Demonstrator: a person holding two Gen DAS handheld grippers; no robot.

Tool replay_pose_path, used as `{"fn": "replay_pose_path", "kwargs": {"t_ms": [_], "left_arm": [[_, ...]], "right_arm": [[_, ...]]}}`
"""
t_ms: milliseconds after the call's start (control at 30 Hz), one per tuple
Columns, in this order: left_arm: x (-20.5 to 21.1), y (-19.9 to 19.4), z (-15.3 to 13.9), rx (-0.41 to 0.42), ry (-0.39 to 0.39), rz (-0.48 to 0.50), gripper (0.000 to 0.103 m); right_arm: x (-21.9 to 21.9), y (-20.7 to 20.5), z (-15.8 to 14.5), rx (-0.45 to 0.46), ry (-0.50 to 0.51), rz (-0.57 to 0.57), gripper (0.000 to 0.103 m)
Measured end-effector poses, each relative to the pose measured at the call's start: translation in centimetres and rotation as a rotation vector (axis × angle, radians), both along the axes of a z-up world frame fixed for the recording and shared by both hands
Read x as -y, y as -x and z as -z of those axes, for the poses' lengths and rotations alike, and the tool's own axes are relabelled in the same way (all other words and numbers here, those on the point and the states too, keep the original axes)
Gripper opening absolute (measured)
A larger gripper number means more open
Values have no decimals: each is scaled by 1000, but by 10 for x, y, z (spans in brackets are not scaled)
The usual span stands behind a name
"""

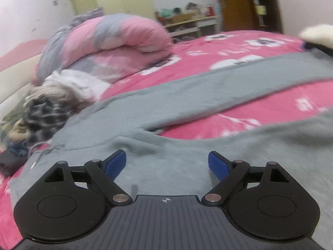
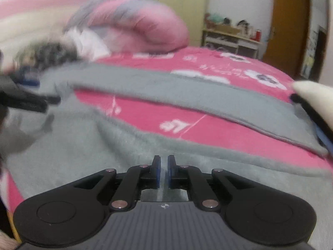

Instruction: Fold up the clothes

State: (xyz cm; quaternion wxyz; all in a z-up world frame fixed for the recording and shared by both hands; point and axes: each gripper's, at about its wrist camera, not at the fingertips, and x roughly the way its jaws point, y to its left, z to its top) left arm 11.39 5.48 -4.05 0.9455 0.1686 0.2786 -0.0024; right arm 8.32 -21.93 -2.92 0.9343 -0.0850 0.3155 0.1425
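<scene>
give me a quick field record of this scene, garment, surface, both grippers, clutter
garment: grey hoodie, spread flat, one sleeve stretched out sideways
surface: pink floral bedsheet
left gripper: jaws wide open, over the hoodie body, holding nothing
right gripper: jaws nearly closed with a thin gap; whether fabric is pinched cannot be told
drawstring: loose near the neck
clutter: rolled pink and grey quilt; pile of clothes beside it
image quality: motion blur in both views
</scene>
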Motion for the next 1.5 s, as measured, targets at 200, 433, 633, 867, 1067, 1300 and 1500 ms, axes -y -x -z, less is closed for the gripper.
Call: {"fn": "replay_pose_path", "kwargs": {"t_ms": [200,433,633,867,1067,1300,1500], "left_arm": [[16,8,8,-17,-17,70,88],[17,12,8,-33,19,63,88],[12,26,9,-68,69,53,88],[-8,46,13,-100,188,-8,88],[-8,59,10,-131,213,-52,88],[-19,81,13,-149,221,-39,94],[-16,84,10,-148,200,-28,95]], "right_arm": [[135,-33,1,-32,-55,400,1],[162,-2,-12,-19,-166,470,6],[136,48,6,-60,-194,349,5],[180,103,-20,-10,-118,643,8],[65,86,-21,18,-214,200,8],[32,116,3,-180,-115,13,15],[44,95,-33,-179,-140,52,18]]}}
